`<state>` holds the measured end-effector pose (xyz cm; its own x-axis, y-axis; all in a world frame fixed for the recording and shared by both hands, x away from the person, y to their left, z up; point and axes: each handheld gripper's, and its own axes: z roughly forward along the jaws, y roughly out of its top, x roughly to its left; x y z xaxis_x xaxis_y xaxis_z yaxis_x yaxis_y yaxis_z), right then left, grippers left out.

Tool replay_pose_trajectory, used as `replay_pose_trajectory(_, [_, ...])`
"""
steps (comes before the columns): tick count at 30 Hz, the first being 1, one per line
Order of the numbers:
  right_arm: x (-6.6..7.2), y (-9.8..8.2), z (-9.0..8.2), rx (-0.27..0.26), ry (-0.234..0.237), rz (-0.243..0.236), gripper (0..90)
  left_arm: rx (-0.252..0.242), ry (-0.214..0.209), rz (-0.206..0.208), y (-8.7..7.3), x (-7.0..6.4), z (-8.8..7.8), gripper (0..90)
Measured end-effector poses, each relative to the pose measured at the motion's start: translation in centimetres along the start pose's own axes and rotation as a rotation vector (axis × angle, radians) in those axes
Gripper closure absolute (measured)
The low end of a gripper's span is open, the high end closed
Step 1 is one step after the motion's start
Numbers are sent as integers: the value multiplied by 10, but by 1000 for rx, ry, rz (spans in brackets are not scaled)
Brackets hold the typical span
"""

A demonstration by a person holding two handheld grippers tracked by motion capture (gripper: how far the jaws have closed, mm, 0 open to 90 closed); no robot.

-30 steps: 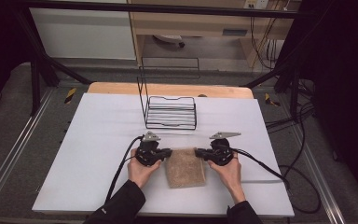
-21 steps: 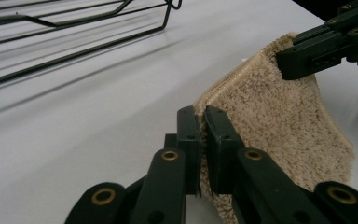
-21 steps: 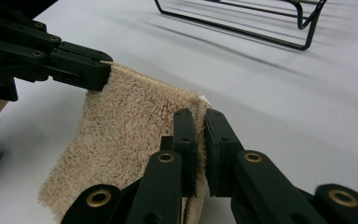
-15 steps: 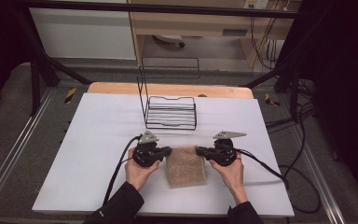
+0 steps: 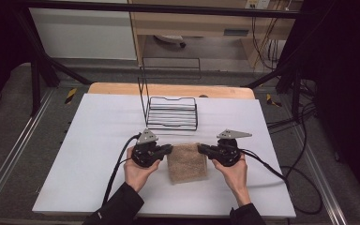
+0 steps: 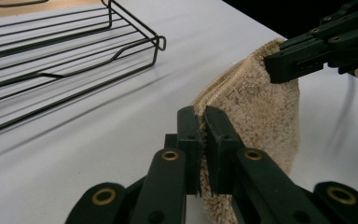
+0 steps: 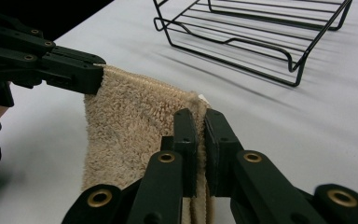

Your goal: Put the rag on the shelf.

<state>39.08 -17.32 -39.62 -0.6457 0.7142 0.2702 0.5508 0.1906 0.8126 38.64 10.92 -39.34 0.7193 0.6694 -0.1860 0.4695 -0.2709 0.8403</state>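
High view: beige towel [image 5: 186, 162] flat on white desk [image 5: 89, 140] just short of wire rack [image 5: 171, 112] — far edge spanning left claw [image 5: 168, 149] to right claw [image 5: 201, 149], each clamped on a far corner.

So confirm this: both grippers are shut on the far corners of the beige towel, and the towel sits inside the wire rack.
Not inside. The high view shows the towel on the white table, in front of the wire rack and apart from it. The left gripper and right gripper do pinch its far corners.
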Motion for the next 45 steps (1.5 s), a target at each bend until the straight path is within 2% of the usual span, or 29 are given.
replay_pose_trajectory(7, [4,4,-7,-34,-7,-15,849,-27,-1,19,6,-4,-7,849])
replay_pose_trajectory(18, [12,13,-17,-117,-22,-55,850,-68,7,44,18,-8,-19,849])
replay_pose_trajectory(24, [17,16,-21,-147,-35,-70,850,-83,11,46,22,-8,-21,849])
replay_pose_trajectory(45, [31,35,-31,-260,-59,-89,850,-154,34,76,48,-6,-40,849])
